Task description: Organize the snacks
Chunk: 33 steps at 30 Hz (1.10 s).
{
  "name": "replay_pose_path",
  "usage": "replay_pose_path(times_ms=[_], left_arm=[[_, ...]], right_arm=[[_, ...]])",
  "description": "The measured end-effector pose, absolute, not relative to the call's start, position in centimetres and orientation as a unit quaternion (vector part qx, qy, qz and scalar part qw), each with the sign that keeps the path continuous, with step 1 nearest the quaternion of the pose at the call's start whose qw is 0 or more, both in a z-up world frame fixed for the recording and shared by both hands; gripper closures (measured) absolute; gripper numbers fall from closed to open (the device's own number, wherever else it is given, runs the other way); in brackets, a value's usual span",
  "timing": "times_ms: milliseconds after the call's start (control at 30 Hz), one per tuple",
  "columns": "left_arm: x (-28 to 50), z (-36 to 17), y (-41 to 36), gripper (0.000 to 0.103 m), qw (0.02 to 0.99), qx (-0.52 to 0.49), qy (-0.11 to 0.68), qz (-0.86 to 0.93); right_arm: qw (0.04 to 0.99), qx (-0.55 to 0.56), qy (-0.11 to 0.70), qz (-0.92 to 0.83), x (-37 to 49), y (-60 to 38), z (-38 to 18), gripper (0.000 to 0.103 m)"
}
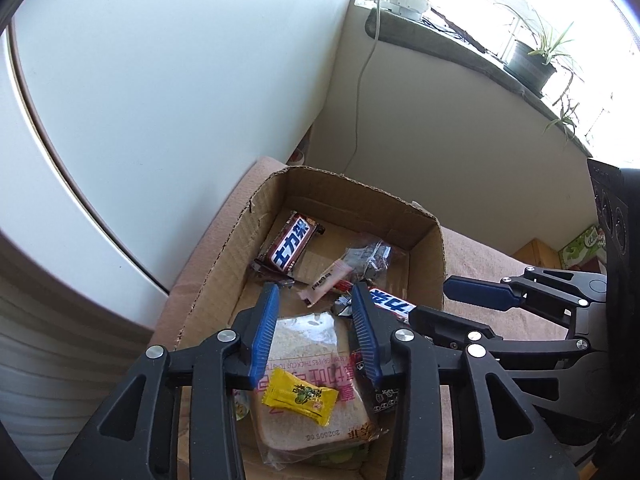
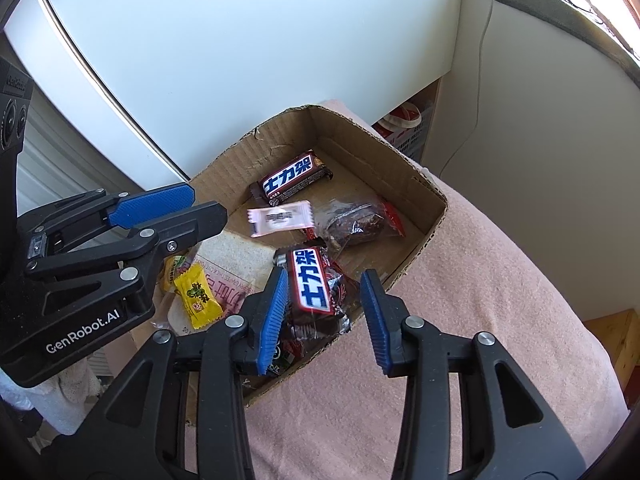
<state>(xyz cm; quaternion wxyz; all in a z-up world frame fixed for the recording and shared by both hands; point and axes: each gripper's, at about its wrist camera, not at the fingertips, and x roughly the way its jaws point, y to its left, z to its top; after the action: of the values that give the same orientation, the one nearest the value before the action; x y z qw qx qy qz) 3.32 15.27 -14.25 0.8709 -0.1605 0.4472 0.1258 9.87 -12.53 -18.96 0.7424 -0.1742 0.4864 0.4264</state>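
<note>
Hovering over an open cardboard box [image 2: 434,196] set on a pink blanket [image 2: 480,280], both grippers seem to be between picks, with the snacks gathered inside so the box can serve as the single collecting place. Ahead of the right gripper [image 2: 326,312], a Snickers bar [image 2: 312,280] lies just inside the near wall, on top of other dark wrappers; it sits close to the left blue finger [image 2: 274,320] and apart from the right one. Those fingers stand wide apart and grip nothing; whether the left pad brushes the wrapper cannot be told.

The left gripper [image 1: 316,332] hangs above a bagged sandwich [image 1: 304,340], which shows between its fingers, and a yellow candy [image 1: 300,396] rests on that bag nearer the palm. Its fingers are moderately spread and also empty.

Beyond both sets of fingertips lie a second Snickers bar [image 2: 294,180] toward the far wall, a pale pink sachet [image 2: 280,218] in the middle, and a clear bag of dark dried fruit or cake [image 2: 356,222] to the right of it. Judging by the layout, the loose items are already boxed and what remains is tidying them.
</note>
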Motion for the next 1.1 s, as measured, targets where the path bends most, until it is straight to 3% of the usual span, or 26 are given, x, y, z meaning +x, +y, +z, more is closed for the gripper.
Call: replay_pose_path(times_ms=[67,133,200,833,967,1100], left_arm=[[3.3,-14.3,15.3,0.064,0.871,-0.159,0.448,0.127],[3.2,-14.3,15.3,0.059,0.87,-0.158,0.449,0.13],[3.1,-14.2,15.3,0.054,0.87,-0.158,0.449,0.132],[1.5,-13.6,15.2,0.048,0.867,-0.161,0.447,0.152],[1.1,-13.4,15.3,0.04,0.866,-0.163,0.444,0.16],[0.4,-12.7,14.9,0.04,0.871,-0.157,0.435,0.166]], right_arm=[[0.745,-0.177,0.485,0.423,9.9,-12.7,-18.9,0.055],[0.747,-0.178,0.483,0.421,9.8,-12.8,-18.9,0.04],[0.751,-0.178,0.48,0.418,9.8,-13.0,-18.7,0.037],[0.764,-0.164,0.473,0.407,9.2,-14.9,-17.6,0.033],[0.768,-0.157,0.47,0.406,9.0,-15.4,-17.1,0.033],[0.777,-0.15,0.462,0.4,8.6,-16.1,-16.3,0.033]])
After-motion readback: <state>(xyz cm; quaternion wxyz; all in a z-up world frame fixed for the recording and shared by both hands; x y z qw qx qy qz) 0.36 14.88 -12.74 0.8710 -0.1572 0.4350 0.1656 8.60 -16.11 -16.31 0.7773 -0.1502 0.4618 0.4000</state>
